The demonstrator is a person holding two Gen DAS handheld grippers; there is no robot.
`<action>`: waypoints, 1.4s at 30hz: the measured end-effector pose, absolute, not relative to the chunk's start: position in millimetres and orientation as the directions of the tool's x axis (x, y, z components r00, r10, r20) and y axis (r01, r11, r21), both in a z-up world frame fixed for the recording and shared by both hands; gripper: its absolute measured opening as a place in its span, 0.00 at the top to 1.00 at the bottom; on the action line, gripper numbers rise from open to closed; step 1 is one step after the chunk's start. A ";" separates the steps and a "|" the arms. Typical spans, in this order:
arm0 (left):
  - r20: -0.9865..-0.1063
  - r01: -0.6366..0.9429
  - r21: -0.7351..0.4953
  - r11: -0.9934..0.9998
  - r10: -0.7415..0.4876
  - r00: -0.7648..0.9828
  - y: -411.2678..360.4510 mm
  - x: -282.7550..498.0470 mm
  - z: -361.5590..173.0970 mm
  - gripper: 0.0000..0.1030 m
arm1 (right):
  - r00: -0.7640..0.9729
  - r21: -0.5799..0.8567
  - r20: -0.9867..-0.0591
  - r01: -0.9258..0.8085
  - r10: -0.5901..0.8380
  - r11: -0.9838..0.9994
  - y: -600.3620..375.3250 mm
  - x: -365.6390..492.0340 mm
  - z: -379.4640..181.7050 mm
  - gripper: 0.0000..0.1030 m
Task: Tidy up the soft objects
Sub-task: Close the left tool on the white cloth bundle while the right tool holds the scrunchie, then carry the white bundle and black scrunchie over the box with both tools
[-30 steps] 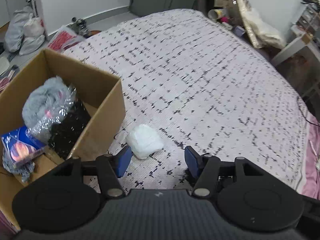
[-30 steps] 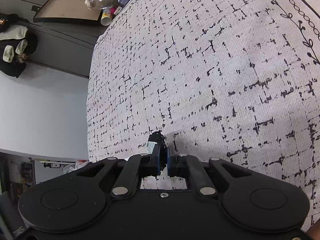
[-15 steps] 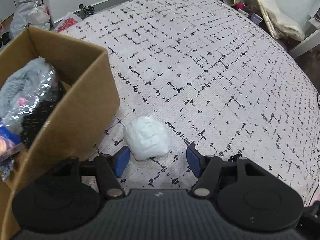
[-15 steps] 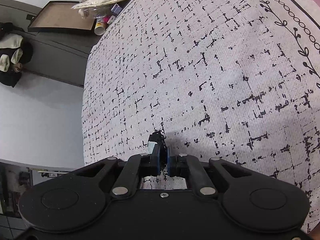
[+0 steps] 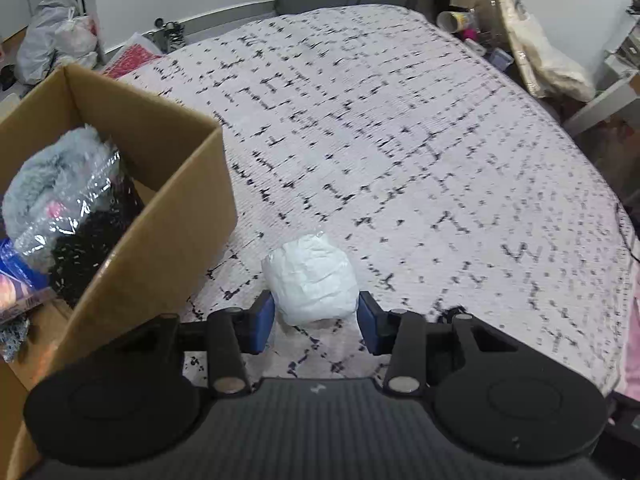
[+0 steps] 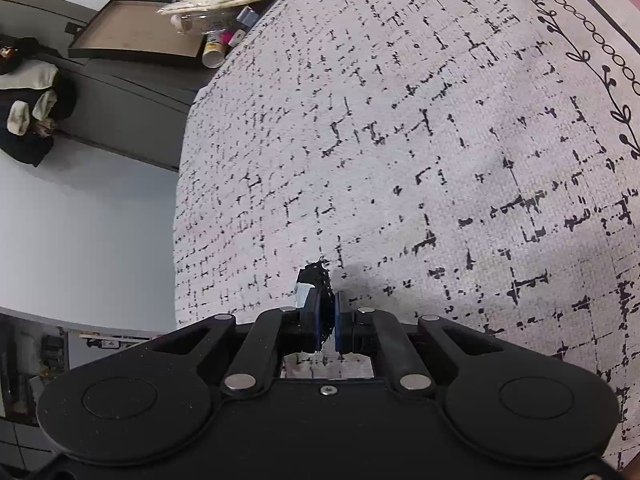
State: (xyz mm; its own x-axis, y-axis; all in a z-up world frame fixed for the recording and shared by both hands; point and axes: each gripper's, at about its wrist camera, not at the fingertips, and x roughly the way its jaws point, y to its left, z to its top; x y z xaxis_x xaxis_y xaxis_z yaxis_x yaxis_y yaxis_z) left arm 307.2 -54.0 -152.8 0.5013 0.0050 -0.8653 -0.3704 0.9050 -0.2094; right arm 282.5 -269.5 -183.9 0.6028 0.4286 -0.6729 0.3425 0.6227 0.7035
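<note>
1. Left gripper (image 5: pixel 316 322): blue fingers (image 5: pixel 262 322) spread wide, one on each side of a white crumpled bundle (image 5: pixel 312 282); whether the pads touch it cannot be told
2. White bundle lies on the bedspread (image 5: pixel 400 152), just beside the near corner of the cardboard box (image 5: pixel 168 236)
3. Box stands open to the left of the bundle; inside it, a grey fluffy item (image 5: pixel 48 184) partly under clear crinkled plastic (image 5: pixel 76 216), a black speckled fabric (image 5: pixel 86 248) below that, and a blue packet (image 5: pixel 20 284) at the frame edge
4. Right gripper (image 6: pixel 328 314): fingers pressed nearly together, pinching a small black scrap (image 6: pixel 316 280) that sticks up past the tips; a pale tag shows on its left side
5. Beyond both grippers, the white bedspread with black dash pattern runs on, with a leaf-and-ring border (image 6: pixel 592 40) toward one edge
6. Far: plastic bags (image 5: pixel 56 48) on the floor, a cup (image 5: pixel 452 20) and clutter past the bed's end, a shallow tray (image 6: pixel 136 28) by the wall
</note>
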 end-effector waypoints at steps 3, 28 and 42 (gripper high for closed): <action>-0.854 -0.348 -0.217 0.912 -0.005 0.520 -53.1 302.2 -140.4 0.58 | 0.620 0.714 -0.652 0.309 0.436 0.628 -268.1 281.7 -177.1 0.93; -0.771 -0.220 -0.216 0.951 -0.028 0.636 -15.9 252.1 -47.6 0.58 | 0.692 0.742 -0.496 0.022 0.525 0.670 -246.6 270.1 -117.5 0.94; -0.755 -0.265 -0.226 0.938 0.003 0.656 27.7 221.4 -31.1 0.58 | 0.668 0.735 -0.443 -0.111 0.598 0.669 -218.9 259.8 -98.9 0.94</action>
